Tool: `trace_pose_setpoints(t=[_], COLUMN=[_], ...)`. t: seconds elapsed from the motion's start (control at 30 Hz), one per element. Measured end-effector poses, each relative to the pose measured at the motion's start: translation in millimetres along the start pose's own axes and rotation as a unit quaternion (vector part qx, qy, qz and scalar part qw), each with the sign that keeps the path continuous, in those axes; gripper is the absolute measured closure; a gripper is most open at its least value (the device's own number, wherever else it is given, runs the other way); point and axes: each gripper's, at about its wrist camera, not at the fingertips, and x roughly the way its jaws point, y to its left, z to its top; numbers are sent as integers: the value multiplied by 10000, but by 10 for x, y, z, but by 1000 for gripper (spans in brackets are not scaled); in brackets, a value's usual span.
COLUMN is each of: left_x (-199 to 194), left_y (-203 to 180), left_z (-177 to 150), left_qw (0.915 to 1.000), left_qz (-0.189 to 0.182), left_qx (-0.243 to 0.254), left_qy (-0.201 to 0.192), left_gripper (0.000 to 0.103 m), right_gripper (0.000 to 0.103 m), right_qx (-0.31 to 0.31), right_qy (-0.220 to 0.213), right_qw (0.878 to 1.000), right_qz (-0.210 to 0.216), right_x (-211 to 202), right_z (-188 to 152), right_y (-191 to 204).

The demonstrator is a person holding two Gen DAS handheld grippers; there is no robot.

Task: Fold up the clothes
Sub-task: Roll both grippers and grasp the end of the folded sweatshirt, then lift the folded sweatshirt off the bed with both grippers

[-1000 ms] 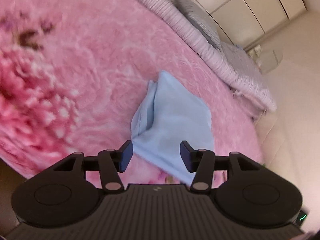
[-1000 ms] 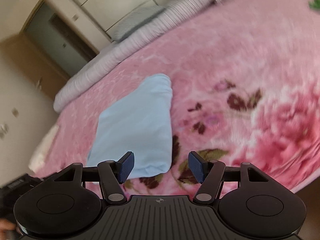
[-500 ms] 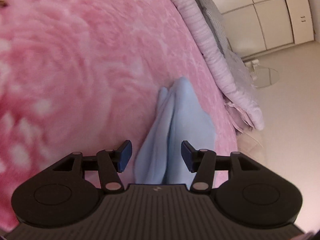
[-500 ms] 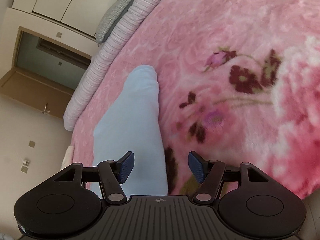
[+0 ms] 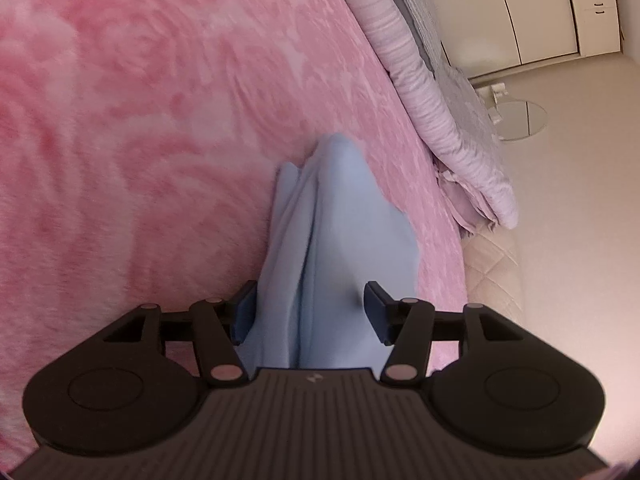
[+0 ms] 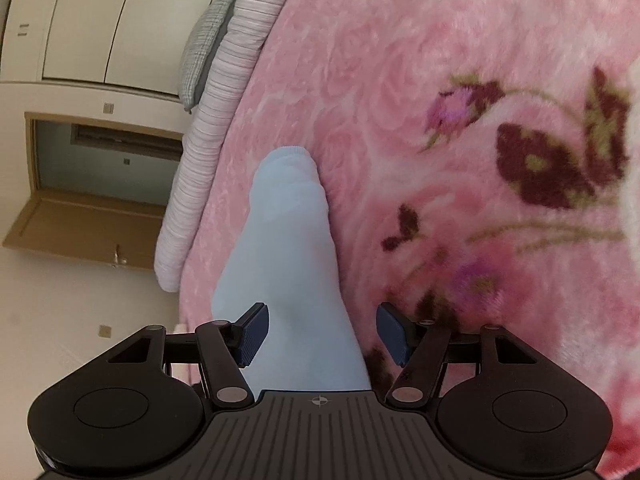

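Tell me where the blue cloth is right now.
The blue cloth lies on the pink blanket, running between the open fingers of both the left gripper and right gripper.

We see a bed (image 5: pixel 140 120) under a pink blanket (image 6: pixel 400 80); a blue cloth (image 5: pixel 332 240) lies on it, running between both sets of fingers.

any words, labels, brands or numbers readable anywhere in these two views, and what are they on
No readable text in either view.
Left gripper body: a small pale logo mark, a symbol, not letters.
Right gripper body: a small crosshair mark, no letters.
Light blue garment, pink blanket and cupboards: no print visible.
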Motion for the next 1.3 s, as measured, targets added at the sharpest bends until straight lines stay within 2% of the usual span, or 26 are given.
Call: trace_pose_setpoints(t=[0.23, 0.33, 0.67, 0.77, 0.83, 0.93, 1.07, 1.2, 1.3], left_x=[159, 225, 412, 415, 388, 256, -149, -854, -1526], left_y=[23, 45, 93, 94, 49, -76, -287, -543, -746], left_z=[81, 130, 274, 298, 324, 404, 571, 709, 787], left_qw=[9996, 9990, 9959, 9953, 9955, 9959, 9965, 9967, 9963], left_qz=[-169, -266, -573, -601, -523, -395, -350, -254, -133], left_qx=[9, 9, 60, 8, -80, -157, -419, -678, -836], left_qy=[241, 348, 697, 756, 785, 803, 627, 371, 122], left_gripper=[61, 63, 80, 82, 84, 86, 86, 87, 87], right_gripper=[40, 41, 76, 80, 82, 83, 84, 84, 84], right_qx=[-298, -392, -497, -138, -88, -172, -84, -139, -229], right_qy=[351, 376, 235, 206, 231, 337, 451, 641, 905], right_qw=[9989, 9985, 9985, 9996, 9988, 9966, 9964, 9963, 9946], right_qz=[28, 11, -70, -123, -413, -734, -708, -561, -442], right_x=[198, 290, 379, 364, 368, 325, 225, 194, 210], right_z=[61, 64, 44, 26, 51, 76, 58, -102, -232], right_y=[95, 112, 30, 48, 186, 493, 935, 1607, 2157])
